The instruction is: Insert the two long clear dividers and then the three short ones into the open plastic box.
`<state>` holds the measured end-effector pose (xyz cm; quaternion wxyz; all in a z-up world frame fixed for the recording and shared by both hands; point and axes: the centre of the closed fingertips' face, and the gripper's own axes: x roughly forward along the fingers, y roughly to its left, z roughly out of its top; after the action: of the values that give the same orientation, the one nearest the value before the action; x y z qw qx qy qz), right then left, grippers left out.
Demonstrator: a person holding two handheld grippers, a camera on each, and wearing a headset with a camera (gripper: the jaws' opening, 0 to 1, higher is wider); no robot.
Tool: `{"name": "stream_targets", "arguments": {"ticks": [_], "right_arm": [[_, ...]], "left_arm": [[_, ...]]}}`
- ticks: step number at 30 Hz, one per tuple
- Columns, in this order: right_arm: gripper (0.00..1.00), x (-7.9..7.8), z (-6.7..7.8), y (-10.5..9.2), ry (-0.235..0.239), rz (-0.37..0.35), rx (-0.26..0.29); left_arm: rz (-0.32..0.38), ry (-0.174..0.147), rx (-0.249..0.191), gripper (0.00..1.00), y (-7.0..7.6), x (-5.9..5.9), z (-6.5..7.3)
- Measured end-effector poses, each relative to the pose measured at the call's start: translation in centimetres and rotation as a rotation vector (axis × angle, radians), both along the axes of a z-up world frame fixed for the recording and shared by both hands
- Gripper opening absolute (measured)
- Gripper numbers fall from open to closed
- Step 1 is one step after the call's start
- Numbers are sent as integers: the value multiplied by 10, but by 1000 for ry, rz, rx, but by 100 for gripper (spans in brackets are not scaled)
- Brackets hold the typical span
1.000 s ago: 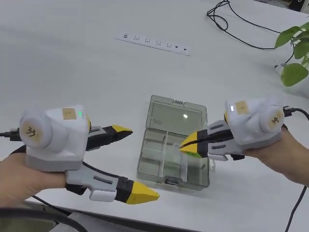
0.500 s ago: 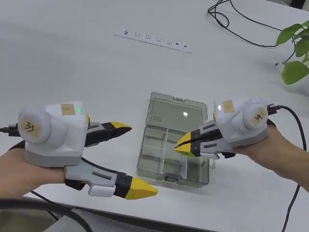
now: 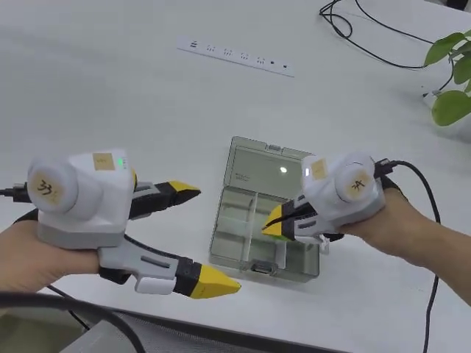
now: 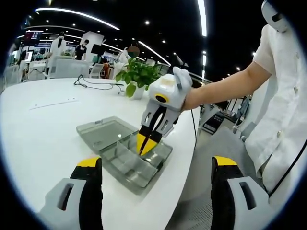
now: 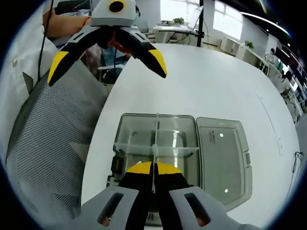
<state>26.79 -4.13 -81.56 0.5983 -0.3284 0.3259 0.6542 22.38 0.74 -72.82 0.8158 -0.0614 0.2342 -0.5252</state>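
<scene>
1 clear divider (image 5: 156,136) is standing edge-on across the box (image 3: 254,165) on the bench (image 3: 110,88), and my right gripper (image 5: 153,168) is pinching its near edge, jaws closed. I judge I am seating it, so the next move is pressing it straight down into its slots. My left gripper (image 3: 208,239) is hovering beside the box, wide open and empty.

My left gripper (image 3: 215,240) hangs above the near edge of the table (image 3: 110,88), its yellow-tipped jaws spread wide, one above the other in the head view and both pointing right. My left hand (image 3: 33,257) wraps the grip from below. My right gripper (image 3: 272,225) points in from the right, angled down and to the left, its jaws pressed together on a thin clear divider (image 5: 155,136) that stands on edge between the tips. My right hand (image 3: 401,228) grasps it from behind, and the bare forearm (image 4: 225,86) runs back to a short white sleeve (image 4: 280,67).
</scene>
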Motion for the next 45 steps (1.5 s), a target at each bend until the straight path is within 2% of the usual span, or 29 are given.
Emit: {"name": "stream_targets", "arguments": {"ticks": [12, 15, 19, 28, 31, 36, 45], "right_arm": [[3, 1, -1, -3, 1, -15, -10], [6, 1, 2, -4, 5, -32, 0], [11, 5, 13, -5, 2, -64, 31], [19, 12, 47, -13, 39, -177, 148], [23, 13, 58, -21, 43, -210, 175], [27, 12, 69, -39, 34, -235, 184], [37, 8, 70, -82, 25, -281, 142]], "left_arm": [[-5, 2, 3, 97, 0, -1, -1], [-4, 2, 5, 97, 0, 0, -1], [-2, 2, 9, 97, 1, 0, -2], [-2, -3, 24, 98, 4, -1, -2], [-1, -4, 27, 98, 5, -1, -2], [0, -8, 35, 98, 6, -3, -2], [6, -12, 42, 97, 9, -5, -1]]}}
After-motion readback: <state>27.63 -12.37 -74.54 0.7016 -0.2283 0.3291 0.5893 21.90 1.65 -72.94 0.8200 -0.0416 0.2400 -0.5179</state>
